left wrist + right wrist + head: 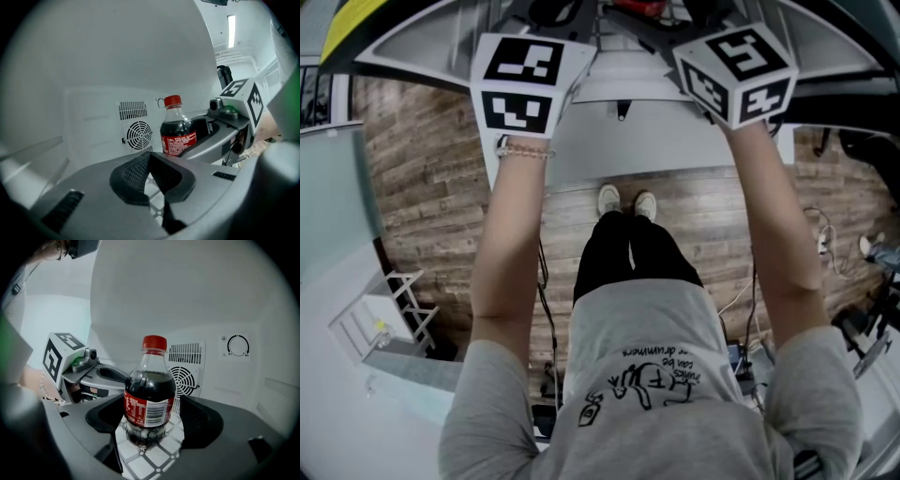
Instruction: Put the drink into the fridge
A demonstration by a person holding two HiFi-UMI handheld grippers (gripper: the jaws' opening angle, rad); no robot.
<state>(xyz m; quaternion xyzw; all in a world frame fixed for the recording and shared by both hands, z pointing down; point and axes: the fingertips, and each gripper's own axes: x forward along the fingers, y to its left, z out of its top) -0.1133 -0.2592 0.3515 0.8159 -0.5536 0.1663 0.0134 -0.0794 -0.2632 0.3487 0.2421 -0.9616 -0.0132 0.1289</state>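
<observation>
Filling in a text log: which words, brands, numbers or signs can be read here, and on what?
"Coke": red label of the cola bottle, in the left gripper view.
"can be" and "drummers": upside-down print on the person's grey shirt; the rest is unclear.
Barcode and fine print on the same label in the right gripper view: too small to read.
Marks round the dial on the back wall: too small to read.

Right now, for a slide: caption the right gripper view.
Cola bottle standing on the fridge shelf, inside the open right gripper.
</observation>
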